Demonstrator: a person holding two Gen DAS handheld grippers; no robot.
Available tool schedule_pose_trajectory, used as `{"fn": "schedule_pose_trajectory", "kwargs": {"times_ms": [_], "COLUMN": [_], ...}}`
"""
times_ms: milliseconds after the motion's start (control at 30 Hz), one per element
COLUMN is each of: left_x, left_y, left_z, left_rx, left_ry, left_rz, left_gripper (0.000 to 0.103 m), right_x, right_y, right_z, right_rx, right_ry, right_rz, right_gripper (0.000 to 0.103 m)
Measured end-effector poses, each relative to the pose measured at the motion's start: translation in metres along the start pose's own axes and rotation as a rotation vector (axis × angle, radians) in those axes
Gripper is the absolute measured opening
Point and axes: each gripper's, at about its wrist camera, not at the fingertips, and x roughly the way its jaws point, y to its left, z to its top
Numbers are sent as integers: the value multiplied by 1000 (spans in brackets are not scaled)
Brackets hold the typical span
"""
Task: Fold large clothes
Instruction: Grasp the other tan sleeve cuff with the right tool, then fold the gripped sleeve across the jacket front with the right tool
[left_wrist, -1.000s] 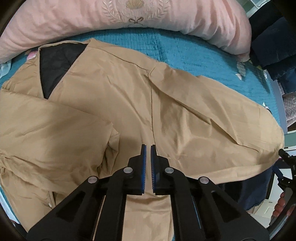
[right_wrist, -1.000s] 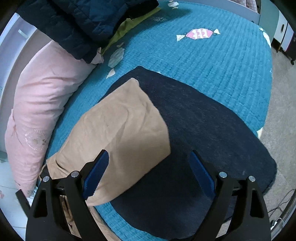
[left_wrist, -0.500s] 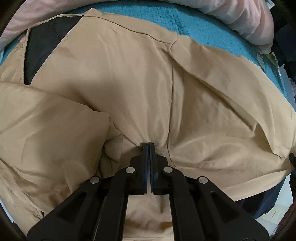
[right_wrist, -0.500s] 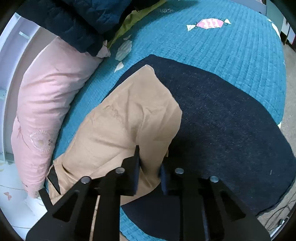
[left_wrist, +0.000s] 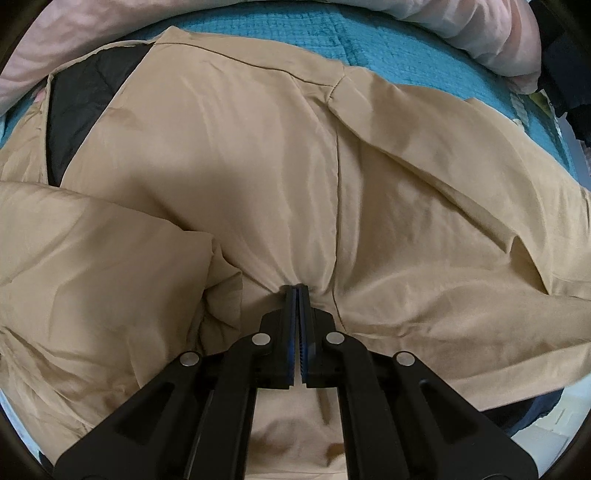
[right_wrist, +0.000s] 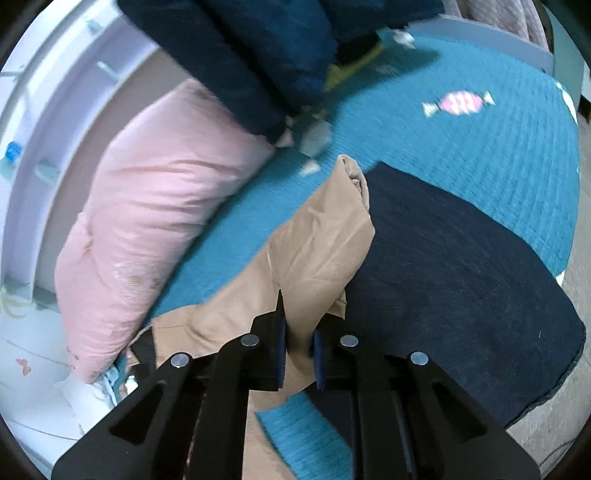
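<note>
Teal bedding (right_wrist: 461, 155) is lying under a tan coat (left_wrist: 229, 177); left claw (left_wrist: 297, 290), pressed together, is pinching coat fabric at its tips; right claw (right_wrist: 297, 332), having just been closing, is gripping the sleeve (right_wrist: 325, 236) ahead; pink pillow (right_wrist: 147, 214) is lying left.

Tan jacket (left_wrist: 258, 177) cut off at frame edges; dark quilted bundle (right_wrist: 240, 48) motion-blurred.

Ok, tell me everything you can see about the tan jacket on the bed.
The tan jacket is a large, smooth, slightly shiny garment with a dark lining showing at its open neck. It lies spread and creased across the teal bedspread, one sleeve folded over its front. The left gripper, shut, presses its tips into the cloth beside a long seam. The right gripper has just been closing on the other sleeve and pinches it, lifted above a dark blue cloth.
</note>
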Motion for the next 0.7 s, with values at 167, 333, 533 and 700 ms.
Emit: {"fn": "schedule_pose_trajectory", "kwargs": {"times_ms": [167,333,533,700], "left_x": [-6,-37,-97,-145], "left_y": [-9,-1,26,61], "left_z": [3,-6,-19,-29], "left_rx": [9,28,33,28], "left_ry": [-4,-43,-138,-213], "left_rz": [13,-11,-36,-16], "left_gripper": [3,3,3,4], "right_x": [-27,-47,-58,-54], "right_y": [45,92,163,213], "right_z": [-10,-24,-56,-90], "right_rx": [-98,-200,-332,-416], "right_ry": [-35,-44,-27,12], "right_rz": [56,109,159,192], "right_gripper": [10,10,10,10]}}
